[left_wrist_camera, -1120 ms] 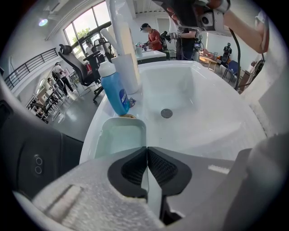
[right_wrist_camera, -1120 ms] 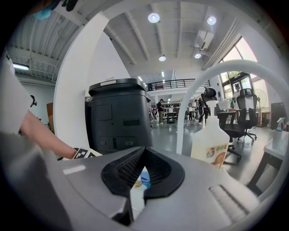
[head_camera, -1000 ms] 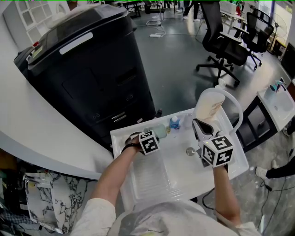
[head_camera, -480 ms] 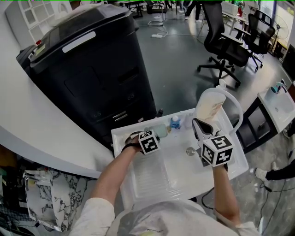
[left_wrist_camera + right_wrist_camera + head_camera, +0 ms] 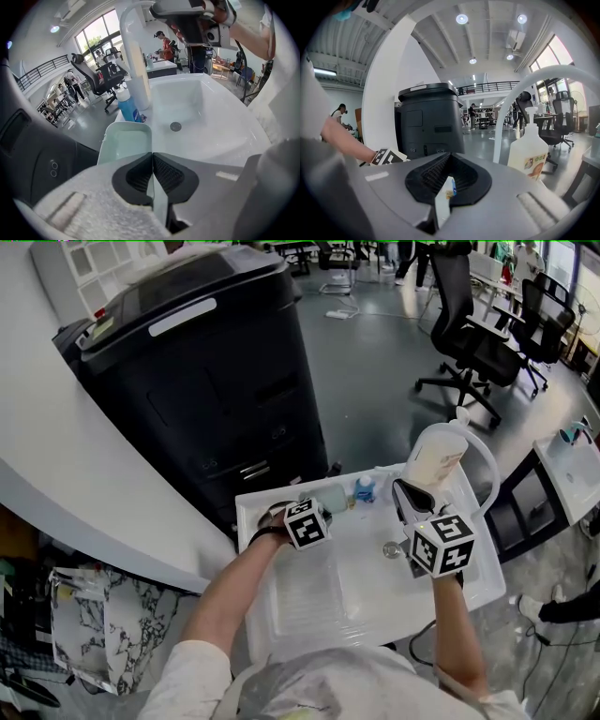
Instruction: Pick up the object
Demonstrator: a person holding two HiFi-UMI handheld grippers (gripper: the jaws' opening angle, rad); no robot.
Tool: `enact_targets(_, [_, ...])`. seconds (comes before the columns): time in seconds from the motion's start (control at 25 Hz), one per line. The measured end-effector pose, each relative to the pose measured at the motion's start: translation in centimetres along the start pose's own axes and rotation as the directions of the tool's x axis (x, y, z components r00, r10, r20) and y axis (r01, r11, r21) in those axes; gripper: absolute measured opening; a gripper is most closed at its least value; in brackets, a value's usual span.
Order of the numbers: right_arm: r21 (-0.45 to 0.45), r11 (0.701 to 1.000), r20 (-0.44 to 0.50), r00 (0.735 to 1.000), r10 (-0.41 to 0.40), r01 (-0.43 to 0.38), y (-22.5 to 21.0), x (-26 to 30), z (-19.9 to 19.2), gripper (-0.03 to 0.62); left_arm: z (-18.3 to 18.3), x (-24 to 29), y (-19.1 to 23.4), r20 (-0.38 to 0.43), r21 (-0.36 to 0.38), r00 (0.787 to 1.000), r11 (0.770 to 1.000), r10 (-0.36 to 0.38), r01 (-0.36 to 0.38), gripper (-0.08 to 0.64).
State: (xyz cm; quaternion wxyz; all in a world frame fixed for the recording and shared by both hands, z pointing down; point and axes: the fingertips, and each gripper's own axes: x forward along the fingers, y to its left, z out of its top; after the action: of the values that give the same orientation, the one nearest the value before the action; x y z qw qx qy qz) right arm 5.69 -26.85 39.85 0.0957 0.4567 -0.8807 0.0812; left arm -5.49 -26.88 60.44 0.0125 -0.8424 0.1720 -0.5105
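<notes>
A pale green dish [image 5: 125, 140] rests on the far left rim of the white sink [image 5: 375, 592]. My left gripper [image 5: 152, 157] is shut on the dish's near rim, and a thin edge shows between its pads. In the head view, the left gripper [image 5: 322, 510] lies at the sink's back left with the dish [image 5: 335, 498] just past it. My right gripper [image 5: 411, 495] hovers over the basin near the drain [image 5: 389, 548]. In its own view, the right gripper [image 5: 449, 164] is shut on a thin white packet [image 5: 444, 197] with blue and orange print.
A curved white faucet [image 5: 483, 460] and a large pump bottle [image 5: 436, 454] stand at the sink's back right. A small blue bottle [image 5: 364, 488] sits beside the dish. A big black printer [image 5: 206, 371] stands behind the sink, and office chairs [image 5: 478, 329] stand beyond it.
The head view has shifted slightly. Both grippers stay where they were over the sink, each keeping its grip.
</notes>
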Motion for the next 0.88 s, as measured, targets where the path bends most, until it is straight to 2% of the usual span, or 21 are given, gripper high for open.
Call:
enact_targets(0.48, [-0.006, 0.997, 0.014, 0.997, 0.075, -0.075, 1.5, 0.6, 0.7, 0.002, 0.1, -3.5, 1.0, 0.039, -0.091, 0.994, 0.991, 0.101, -0.098, 0.009])
enact_targets(0.88, [-0.023, 0.990, 0.023, 0.990, 0.137, -0.136, 2.8, 0.8, 1.3, 0.003, 0.8, -7.5, 2.4, 0.098, -0.201, 0.967, 0.956, 0.235, -0.212, 0.009])
